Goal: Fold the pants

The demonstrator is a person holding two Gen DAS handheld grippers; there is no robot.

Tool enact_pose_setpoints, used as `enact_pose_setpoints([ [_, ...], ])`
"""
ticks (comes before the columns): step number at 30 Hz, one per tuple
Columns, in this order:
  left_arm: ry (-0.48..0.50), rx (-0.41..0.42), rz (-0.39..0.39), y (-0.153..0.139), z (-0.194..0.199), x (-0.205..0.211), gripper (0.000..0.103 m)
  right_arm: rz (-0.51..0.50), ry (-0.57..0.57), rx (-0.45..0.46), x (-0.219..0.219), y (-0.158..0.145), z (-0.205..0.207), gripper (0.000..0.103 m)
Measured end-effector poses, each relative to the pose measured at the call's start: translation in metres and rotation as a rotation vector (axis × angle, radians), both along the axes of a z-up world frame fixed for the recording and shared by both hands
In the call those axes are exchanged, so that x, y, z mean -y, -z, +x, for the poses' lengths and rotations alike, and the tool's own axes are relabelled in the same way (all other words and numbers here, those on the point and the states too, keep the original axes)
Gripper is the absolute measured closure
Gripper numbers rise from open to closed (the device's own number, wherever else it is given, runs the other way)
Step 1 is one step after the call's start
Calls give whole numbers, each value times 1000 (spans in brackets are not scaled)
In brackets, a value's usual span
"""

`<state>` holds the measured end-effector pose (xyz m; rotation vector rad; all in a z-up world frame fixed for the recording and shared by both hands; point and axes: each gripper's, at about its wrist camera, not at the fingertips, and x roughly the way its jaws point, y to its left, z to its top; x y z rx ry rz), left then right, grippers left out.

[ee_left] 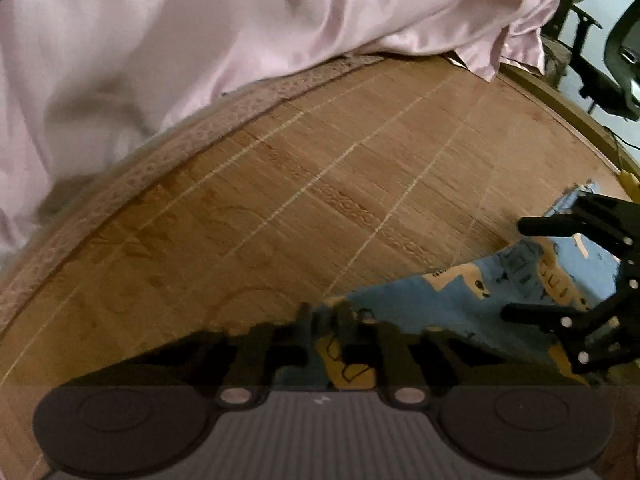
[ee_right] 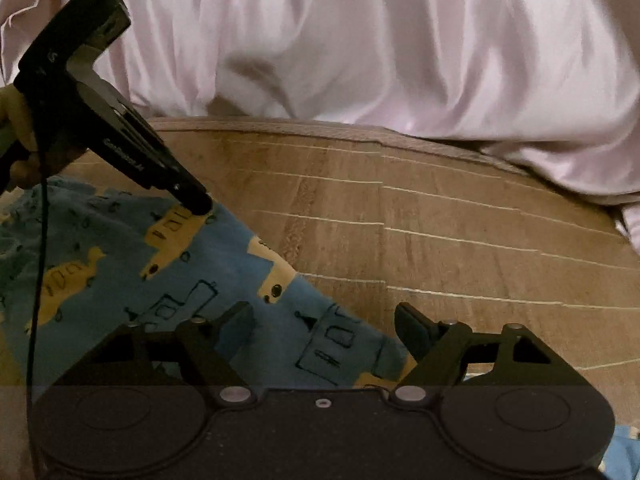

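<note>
Nearest, the right hand-held gripper [ee_right: 324, 332] was held spread over the blue patterned pants [ee_right: 120, 276], whose edge was pinched by the left hand-held gripper [ee_right: 196, 204], on the wooden floor [ee_right: 460, 240] before pink bedding [ee_right: 360, 40].

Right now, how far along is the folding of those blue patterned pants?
Early, it seems. The blue pants lie spread on the wooden floor, with no finished fold showing in these views. In hand: the left gripper pinches their far edge, while the right gripper hovers open over the near edge. The folding itself looks still ahead.
</note>
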<state>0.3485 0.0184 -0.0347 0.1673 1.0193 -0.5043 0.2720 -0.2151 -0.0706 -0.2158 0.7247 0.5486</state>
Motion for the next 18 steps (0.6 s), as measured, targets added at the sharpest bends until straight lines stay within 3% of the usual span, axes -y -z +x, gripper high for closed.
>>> enact_pose_setpoints([
  [2, 29, 35, 13, -1, -4, 2, 95, -37, -10, 3, -4, 3, -1, 49],
  [5, 15, 74, 46, -2, -6, 5, 95, -48, 28, 21, -3, 5, -3, 49],
  [8, 23, 101, 111, 1, -11, 11, 94, -65, 124, 35, 5, 7, -3, 26],
  [11, 21, 135, 154, -4, -21, 16, 84, -97, 207, 62, 25, 2, -15, 22],
  [13, 13, 159, 156, -12, -32, 18, 71, -93, 254, 81, 42, -4, -30, 14],
  [14, 9, 172, 155, -16, -40, 17, 54, -86, 278, 70, 50, -6, -36, 7],
  [15, -2, 190, 154, -19, -48, 17, 44, -77, 301, 45, 60, -8, -45, 3],
  [18, -53, 232, 142, -25, -83, 9, 43, -58, 374, 5, 81, -9, -76, 2],
])
